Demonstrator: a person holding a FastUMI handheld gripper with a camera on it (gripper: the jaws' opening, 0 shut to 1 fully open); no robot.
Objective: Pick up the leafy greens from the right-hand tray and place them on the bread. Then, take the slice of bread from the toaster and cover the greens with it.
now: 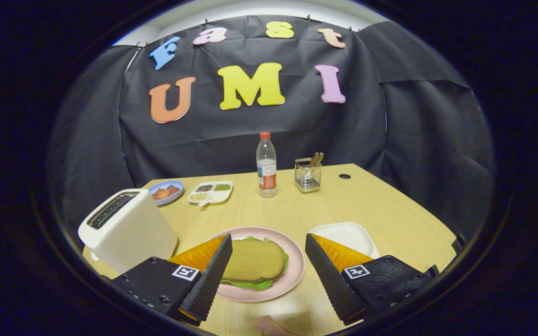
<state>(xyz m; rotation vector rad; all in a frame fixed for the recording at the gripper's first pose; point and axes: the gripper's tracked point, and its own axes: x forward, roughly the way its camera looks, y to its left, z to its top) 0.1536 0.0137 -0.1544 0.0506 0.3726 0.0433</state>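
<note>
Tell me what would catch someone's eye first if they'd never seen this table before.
Probably the sandwich on the pink plate: a slice of bread with leafy greens peeking out beneath it, sitting between the open fingers of the hand-held gripper. Next, the white toaster standing just beside the plate. Beyond them, a clear water bottle with a red cap stands near the table's far edge.

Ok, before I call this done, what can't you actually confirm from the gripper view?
- Bottom bread: covered by the top slice and leafy greens on the pink plate.
- Toaster slot: too dark to see inside.
- Divided dish and blue bowl: contents too small to identify.
- White tray: near part behind a finger.
- Gripper open, gripping nothing.
</note>
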